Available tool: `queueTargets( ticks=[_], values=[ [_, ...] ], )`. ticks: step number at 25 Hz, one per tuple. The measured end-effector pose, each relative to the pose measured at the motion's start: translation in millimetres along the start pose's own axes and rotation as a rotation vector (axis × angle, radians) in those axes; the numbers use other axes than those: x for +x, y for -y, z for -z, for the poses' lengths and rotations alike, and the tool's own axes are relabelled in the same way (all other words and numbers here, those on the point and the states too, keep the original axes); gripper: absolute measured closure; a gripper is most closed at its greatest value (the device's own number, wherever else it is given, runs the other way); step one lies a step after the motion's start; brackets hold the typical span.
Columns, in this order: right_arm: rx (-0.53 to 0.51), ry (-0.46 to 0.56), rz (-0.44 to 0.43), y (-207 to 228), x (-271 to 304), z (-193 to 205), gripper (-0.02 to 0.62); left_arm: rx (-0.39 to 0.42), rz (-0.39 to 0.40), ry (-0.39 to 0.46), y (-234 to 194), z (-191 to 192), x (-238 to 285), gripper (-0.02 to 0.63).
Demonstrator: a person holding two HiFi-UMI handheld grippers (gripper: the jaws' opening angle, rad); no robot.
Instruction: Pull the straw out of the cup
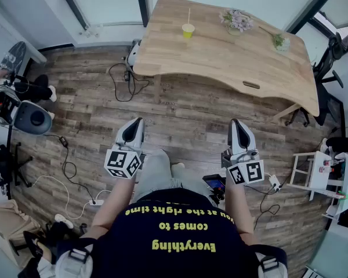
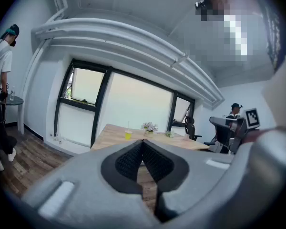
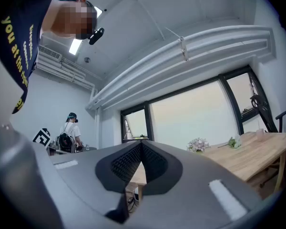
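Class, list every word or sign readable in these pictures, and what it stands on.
"Everything comes to": yellow print, upside down, on the shirt.
"You at the right time": same shirt, partly in the right gripper view too.
Marker cubes: patterns only, no words.

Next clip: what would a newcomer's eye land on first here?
A yellow cup with its straw stands near the far edge of the wooden table, at the head view's top. Nearer, the left hand-held gripper and right hand-held gripper hover over the plank floor, both shut and empty.
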State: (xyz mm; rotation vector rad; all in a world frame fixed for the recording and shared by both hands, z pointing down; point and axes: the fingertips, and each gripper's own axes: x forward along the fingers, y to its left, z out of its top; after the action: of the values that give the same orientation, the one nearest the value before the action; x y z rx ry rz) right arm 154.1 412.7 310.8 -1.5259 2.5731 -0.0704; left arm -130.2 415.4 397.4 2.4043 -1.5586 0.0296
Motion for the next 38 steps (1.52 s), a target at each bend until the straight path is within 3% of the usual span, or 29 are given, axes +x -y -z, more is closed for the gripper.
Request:
queueTargets(
  ticks=[19,38],
  values=[
    [0.094,0.038,-0.003,30.1,-10.2,-7.3,0.591,0.032,-0.025,0.002,8.7,-6.8,15.4,0.604],
    [0.092,0.059,0.052,79.9,80.4,-8.9,0.591,0.030,0.042,0.023,-30.1,-39.6,133.4,0.605]
  ],
)
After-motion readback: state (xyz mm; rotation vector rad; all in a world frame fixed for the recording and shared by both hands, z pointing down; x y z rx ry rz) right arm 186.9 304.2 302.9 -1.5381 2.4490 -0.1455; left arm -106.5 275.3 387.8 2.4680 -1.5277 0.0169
